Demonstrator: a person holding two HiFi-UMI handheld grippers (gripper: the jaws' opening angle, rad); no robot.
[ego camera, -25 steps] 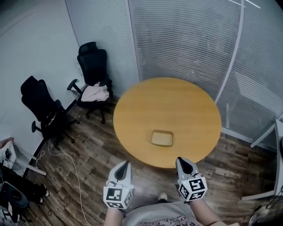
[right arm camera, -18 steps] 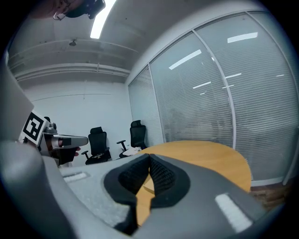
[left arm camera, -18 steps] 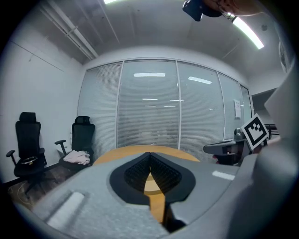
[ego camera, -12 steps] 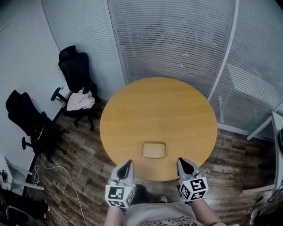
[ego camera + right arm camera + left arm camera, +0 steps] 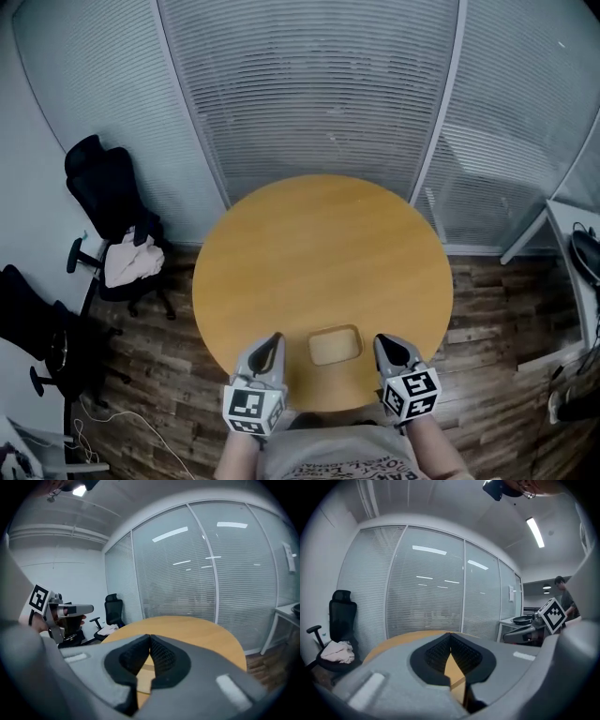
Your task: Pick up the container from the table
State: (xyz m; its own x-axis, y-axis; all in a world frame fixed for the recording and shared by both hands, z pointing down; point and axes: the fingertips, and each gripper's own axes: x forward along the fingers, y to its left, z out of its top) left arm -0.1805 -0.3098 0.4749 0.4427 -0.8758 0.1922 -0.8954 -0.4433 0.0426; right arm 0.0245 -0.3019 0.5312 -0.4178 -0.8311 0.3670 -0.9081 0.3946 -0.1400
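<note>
both grippers hovering shut at the near edge of the round table, container lying between them

the left gripper [image 5: 269, 339] is holding its jaws together with the tips meeting and nothing in them, and the right gripper [image 5: 386, 342] is doing the same, pads pressed tip to tip and empty. the shallow tan container [image 5: 335, 346] is sitting on the wooden table [image 5: 323, 234] to the right of the left gripper and to the left of the right one, level with their tips, apart from both and touching neither. ahead of both grippers the tabletop is running out toward a glass wall with blinds [image 5: 309, 94]. well off to the left gripper's left, a black office chair [image 5: 108, 192] is carrying a pale cloth [image 5: 127, 261] on its seat.
</note>
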